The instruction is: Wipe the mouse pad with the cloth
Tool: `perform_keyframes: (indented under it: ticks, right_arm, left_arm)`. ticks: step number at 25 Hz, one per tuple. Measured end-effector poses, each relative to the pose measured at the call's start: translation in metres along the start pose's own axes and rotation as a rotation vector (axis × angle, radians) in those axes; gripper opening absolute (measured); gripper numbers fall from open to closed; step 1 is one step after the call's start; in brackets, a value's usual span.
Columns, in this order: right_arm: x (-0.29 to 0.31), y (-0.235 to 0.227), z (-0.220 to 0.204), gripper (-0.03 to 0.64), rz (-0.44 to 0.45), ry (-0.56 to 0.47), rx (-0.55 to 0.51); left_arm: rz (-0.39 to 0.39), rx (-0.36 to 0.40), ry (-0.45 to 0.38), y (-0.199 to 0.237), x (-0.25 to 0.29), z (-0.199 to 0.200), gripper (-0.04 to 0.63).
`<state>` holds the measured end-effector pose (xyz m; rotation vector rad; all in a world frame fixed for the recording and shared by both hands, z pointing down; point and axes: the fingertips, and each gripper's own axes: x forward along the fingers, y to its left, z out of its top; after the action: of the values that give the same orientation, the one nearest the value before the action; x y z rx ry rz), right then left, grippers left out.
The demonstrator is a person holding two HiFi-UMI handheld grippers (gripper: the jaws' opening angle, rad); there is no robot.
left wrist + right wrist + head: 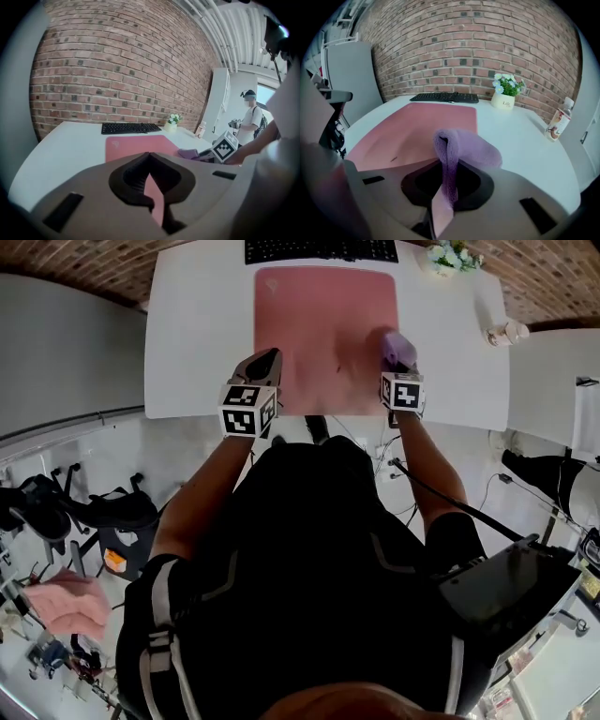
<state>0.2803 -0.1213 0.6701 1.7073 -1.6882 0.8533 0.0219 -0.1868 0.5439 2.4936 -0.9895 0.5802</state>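
Cloth (458,152) clamped in right gripper (440,204), left gripper (152,206) clenched, its view alone shows bystander (248,124)

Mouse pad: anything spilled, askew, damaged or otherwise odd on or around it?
A small dark fleck on the pink mouse pad, near its front edge, left of the purple cloth held in the right tool; possibly dirt. Otherwise the pad lies flat and square to the keyboard, and nothing is spilled.

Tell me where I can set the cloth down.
Bare desk lies left of the mouse pad, out to the desk's edge. Another bare strip runs between pad and bottle. The far edge is crowded: keyboard, flower pot.
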Motion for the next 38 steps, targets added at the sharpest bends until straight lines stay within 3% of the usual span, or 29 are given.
perform_keyframes:
  ticks: [7,19,29,38]
  right_arm:
    - [0.013,0.054,0.004,0.058,0.126,0.046,0.004]
    - [0.031,0.148,0.026,0.058,0.292,0.098,-0.094]
    - [0.045,0.218,0.038,0.059,0.371,0.137,-0.174]
    - [0.046,0.291,0.044,0.059,0.507,0.177,-0.201]
  left_arm:
    - [0.070,-0.086,-0.013,0.021,-0.018,-0.005,0.005]
    - [0.172,-0.109,-0.032,0.053,-0.054,-0.009,0.005]
    - [0.227,-0.037,-0.044,0.056,-0.072,-0.007,0.005]
    - [0.260,-0.067,-0.048,0.064,-0.085,-0.010,0.005]
